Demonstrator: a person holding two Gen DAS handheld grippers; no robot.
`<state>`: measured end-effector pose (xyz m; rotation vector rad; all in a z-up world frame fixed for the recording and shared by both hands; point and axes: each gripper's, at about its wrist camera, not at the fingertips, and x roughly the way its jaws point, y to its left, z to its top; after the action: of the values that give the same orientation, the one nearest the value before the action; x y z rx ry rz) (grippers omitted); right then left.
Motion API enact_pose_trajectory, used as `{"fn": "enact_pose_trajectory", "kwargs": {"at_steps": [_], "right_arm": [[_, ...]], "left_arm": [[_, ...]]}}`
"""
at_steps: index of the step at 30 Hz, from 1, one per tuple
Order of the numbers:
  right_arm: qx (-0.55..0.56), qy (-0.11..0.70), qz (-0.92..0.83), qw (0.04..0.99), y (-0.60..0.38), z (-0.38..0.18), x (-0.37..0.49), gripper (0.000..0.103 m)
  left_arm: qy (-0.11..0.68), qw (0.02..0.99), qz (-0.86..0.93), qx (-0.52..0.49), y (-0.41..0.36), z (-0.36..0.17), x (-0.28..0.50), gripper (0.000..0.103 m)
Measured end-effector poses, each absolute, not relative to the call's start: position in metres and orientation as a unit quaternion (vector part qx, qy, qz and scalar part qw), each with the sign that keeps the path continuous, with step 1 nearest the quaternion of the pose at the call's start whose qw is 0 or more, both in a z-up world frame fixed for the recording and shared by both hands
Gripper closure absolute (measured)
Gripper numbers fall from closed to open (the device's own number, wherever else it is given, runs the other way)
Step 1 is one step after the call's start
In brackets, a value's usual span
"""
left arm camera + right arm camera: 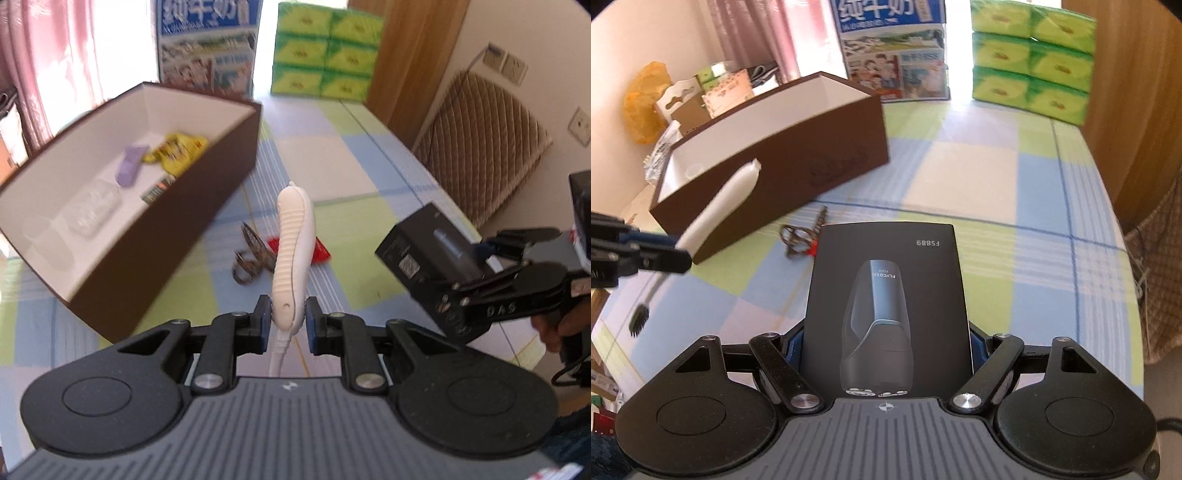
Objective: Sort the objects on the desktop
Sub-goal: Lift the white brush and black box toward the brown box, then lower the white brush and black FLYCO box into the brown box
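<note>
My right hand-held gripper (pixel 886 349) clamps a black cardboard shaver box (pixel 888 291) above the checked worktop (pixel 1015 236). At left, my left hand-held gripper (pixel 670 258) holds a white-handled brush (pixel 718 210) beside the brown open cardboard box (pixel 798 162). A brown hair clip (pixel 801 236) lies on the cloth.
</note>
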<state>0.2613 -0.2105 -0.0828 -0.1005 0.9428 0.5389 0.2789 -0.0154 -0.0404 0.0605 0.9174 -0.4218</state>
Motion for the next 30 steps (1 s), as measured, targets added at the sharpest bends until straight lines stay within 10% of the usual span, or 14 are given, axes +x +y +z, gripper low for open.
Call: {"fn": "enact_pose_trajectory", "kwargs": {"at_steps": [30], "right_arm": [[-0.047, 0.35, 0.377, 0.856, 0.001, 0.0, 0.408, 0.027]], "left_arm": [[0.381, 0.918, -0.107, -0.031, 0.118, 0.003, 0.434, 0.088]]}}
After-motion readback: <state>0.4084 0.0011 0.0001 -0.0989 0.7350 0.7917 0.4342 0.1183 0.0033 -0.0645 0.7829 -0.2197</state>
